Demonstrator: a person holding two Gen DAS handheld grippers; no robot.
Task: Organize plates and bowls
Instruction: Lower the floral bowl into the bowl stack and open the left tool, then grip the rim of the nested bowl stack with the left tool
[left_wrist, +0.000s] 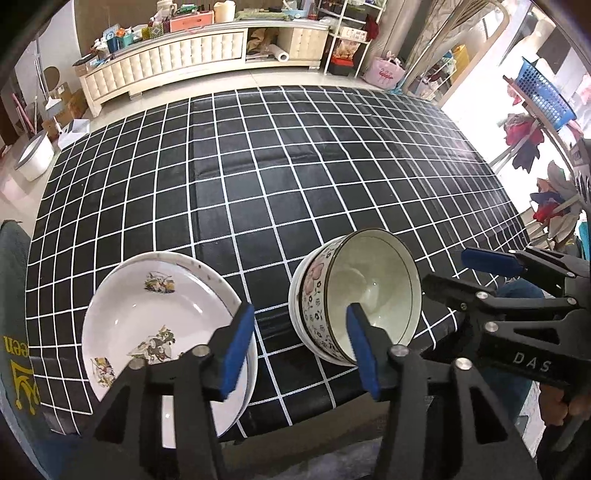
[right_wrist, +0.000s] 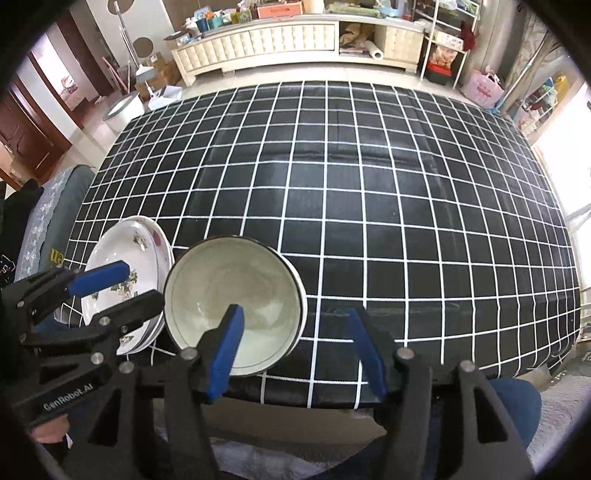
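Observation:
A stack of white plates (left_wrist: 147, 317) with cartoon prints sits near the front left edge of the black checked table (left_wrist: 280, 177). To their right stands a stack of floral bowls (left_wrist: 354, 291), pale green inside. My left gripper (left_wrist: 299, 350) hangs open above the gap between plates and bowls, nothing between its blue pads. The right wrist view shows the bowls (right_wrist: 236, 302) and the plates (right_wrist: 125, 288) at lower left. My right gripper (right_wrist: 295, 354) is open too, just right of the bowls, its left pad over the bowl's rim.
The table's front edge (right_wrist: 332, 398) runs right under both grippers. A grey cushioned seat (right_wrist: 48, 221) stands at the table's left. Beyond the far edge are a long cream cabinet (left_wrist: 177, 55) and a white bin (left_wrist: 35, 155) on the floor.

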